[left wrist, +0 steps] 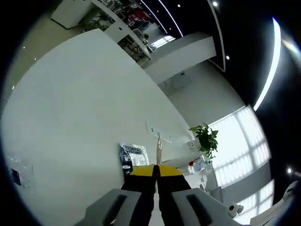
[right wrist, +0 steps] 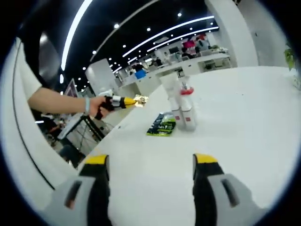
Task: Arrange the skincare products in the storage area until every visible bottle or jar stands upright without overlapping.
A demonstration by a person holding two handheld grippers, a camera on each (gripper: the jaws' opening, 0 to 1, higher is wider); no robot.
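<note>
In the left gripper view my left gripper [left wrist: 157, 170] has its yellow-tipped jaws closed on a thin gold item [left wrist: 159, 147], raised above the white table [left wrist: 84, 108]. Beyond it, a dark and white sachet [left wrist: 132, 155] lies flat on the table. In the right gripper view my right gripper [right wrist: 149, 161] stands open over the white table [right wrist: 244, 108] with nothing between its jaws. Ahead of it, a group of white bottles [right wrist: 185, 110], one with a red cap, stands upright beside a green and black sachet [right wrist: 162, 125]. A person's hand holds the left gripper [right wrist: 117, 101] at the left, with the gold item [right wrist: 140, 99] at its tip.
A potted plant [left wrist: 206, 139] stands past the table's far end by bright windows. The person's arm [right wrist: 56, 101] reaches in from the left. Desks and shelves [right wrist: 188, 59] fill the room behind the table. The table's left edge [right wrist: 108, 134] runs close to the sachet.
</note>
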